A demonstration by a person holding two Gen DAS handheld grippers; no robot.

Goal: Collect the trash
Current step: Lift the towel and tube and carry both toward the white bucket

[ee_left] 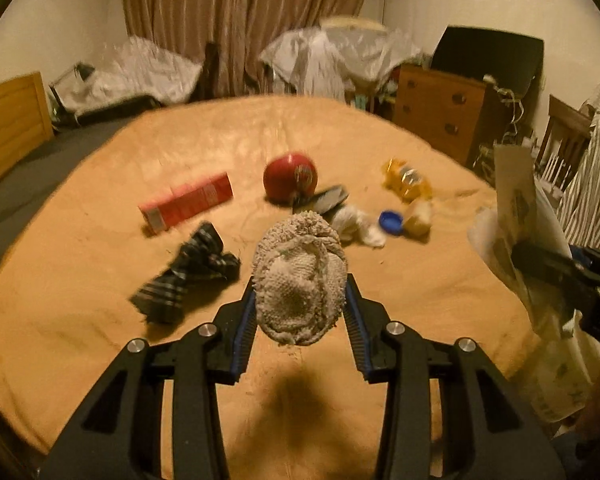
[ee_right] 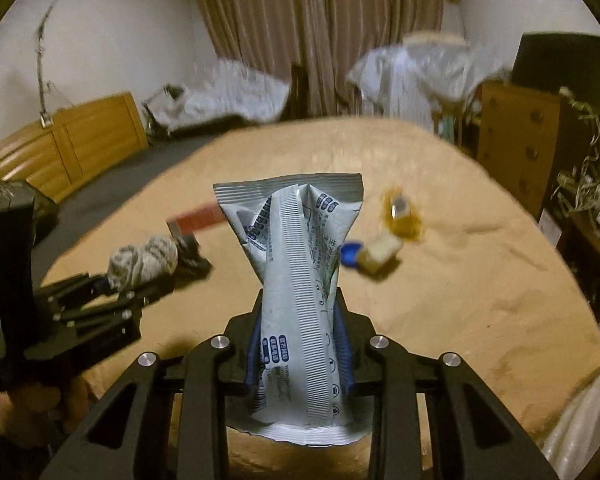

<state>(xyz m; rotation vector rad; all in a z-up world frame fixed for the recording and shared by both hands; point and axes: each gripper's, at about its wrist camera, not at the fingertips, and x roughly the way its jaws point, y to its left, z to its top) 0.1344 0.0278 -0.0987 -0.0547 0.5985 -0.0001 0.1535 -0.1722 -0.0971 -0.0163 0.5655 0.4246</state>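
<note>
My left gripper (ee_left: 300, 284) is shut on a balled grey sock (ee_left: 300, 280) and holds it above the tan bed cover (ee_left: 100, 340). It also shows in the right wrist view (ee_right: 140, 268) at the left. My right gripper (ee_right: 300, 300) is shut on a white and silver printed pouch (ee_right: 296, 280), seen in the left wrist view (ee_left: 528, 240) at the right edge. On the bed lie a yellow wrapper (ee_left: 408, 180), a blue bottle cap (ee_left: 392, 222), a crumpled white tissue (ee_left: 360, 224) and a small tan piece (ee_left: 418, 216).
A red box (ee_left: 188, 204), a red ball (ee_left: 290, 176), a dark flat object (ee_left: 328, 198) and a dark plaid cloth (ee_left: 188, 272) also lie on the bed. A wooden drawer unit (ee_left: 440, 112) stands at the right, a wooden bed frame (ee_left: 12, 120) at the left.
</note>
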